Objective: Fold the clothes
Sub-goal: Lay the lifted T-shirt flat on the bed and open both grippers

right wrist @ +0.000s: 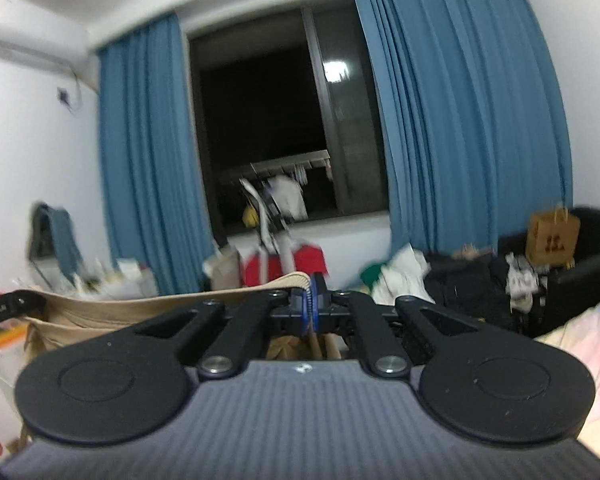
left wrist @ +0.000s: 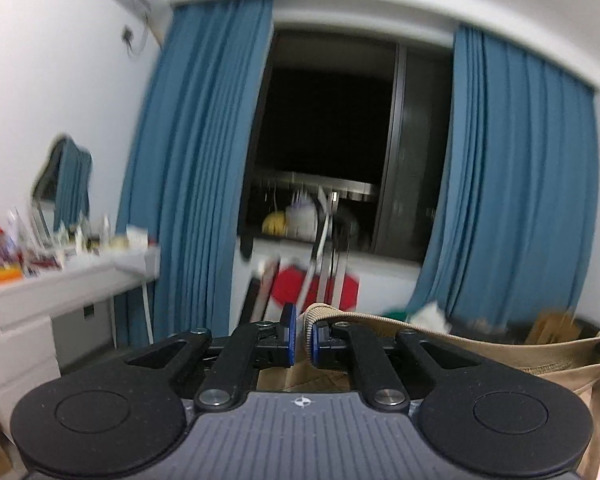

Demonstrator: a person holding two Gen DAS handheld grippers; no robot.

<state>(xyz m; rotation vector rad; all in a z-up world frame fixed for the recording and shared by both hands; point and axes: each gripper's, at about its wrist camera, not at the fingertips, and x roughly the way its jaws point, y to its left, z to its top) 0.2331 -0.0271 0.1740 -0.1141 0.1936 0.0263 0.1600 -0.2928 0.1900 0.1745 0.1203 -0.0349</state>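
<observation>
Left wrist view: left gripper [left wrist: 303,336] raised toward blue curtains [left wrist: 188,168], fingers [left wrist: 289,330] narrow, pinching ribbed hem of beige garment [left wrist: 480,344] stretched off rightward. Cluttered tabletop [left wrist: 60,280] at left. Right wrist view: right gripper [right wrist: 310,309] clamped tight on same garment's other edge [right wrist: 148,308], cloth spanning leftward. Pastel bed [right wrist: 580,344] at right.

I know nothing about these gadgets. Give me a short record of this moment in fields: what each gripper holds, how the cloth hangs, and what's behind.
Left gripper: shut on the beige garment, pinching its ribbed edge
Right gripper: shut on the same garment at another edge point
Garment state: raised and stretched between the two grippers, not yet folded
Background: blue curtains, dark window
Image quality: blurred
</observation>
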